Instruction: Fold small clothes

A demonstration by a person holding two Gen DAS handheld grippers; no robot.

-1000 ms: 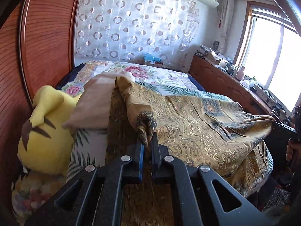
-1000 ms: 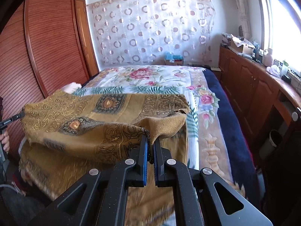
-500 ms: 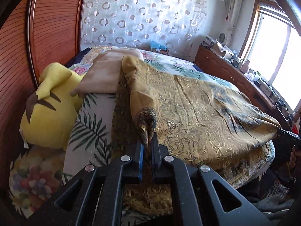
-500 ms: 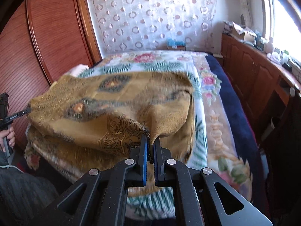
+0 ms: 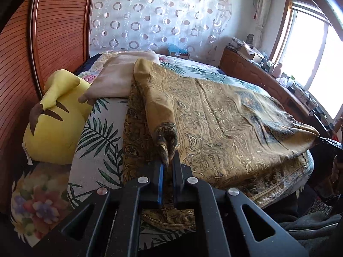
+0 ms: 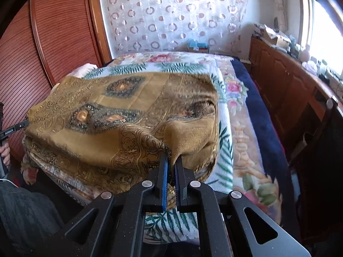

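- Plainly pressed together: black left tongs (image 5: 168, 160) with blue pads, pinching a bunched corner of the ochre-gold patterned cloth (image 5: 225, 124), the dark-edged tip poking up between the two fingers.
- Likewise pressed together: black right tongs (image 6: 171, 160) with blue pads, pinching another gathered corner of the same ochre-gold cloth (image 6: 111, 115), plain mustard underside folded over just right of the grip.
- Stretched between both tongs, draped over the near end of the bed; folded in layers, upper layer lying on a lower one that hangs over the bed's edge.
- Seen from the right wrist: the left tongs (image 6: 15, 128) at the far left edge of the cloth, gripped by a hand (image 6: 5, 153) only partly in view.
- Seen from the left wrist: the right tongs' tip (image 5: 329, 142) at the cloth's far right corner, mostly cut off by the frame.
- Under the cloth: white bedspread with green palm leaves (image 5: 100, 132), and beside it a floral quilt with pink blossoms and a navy border (image 6: 248, 132).
- Beyond the cloth on the bed: a beige pillow (image 5: 120, 75), touching the cloth's far edge.
- Left of the bed: a yellow plush toy with brown stripes (image 5: 57, 120), leaning by the ribbed reddish-brown wardrobe door (image 5: 57, 38).
- Farther back: a sheer curtain with ring pattern (image 6: 171, 15); along the right, a wooden cabinet (image 6: 285, 72) under a bright window (image 5: 317, 49).
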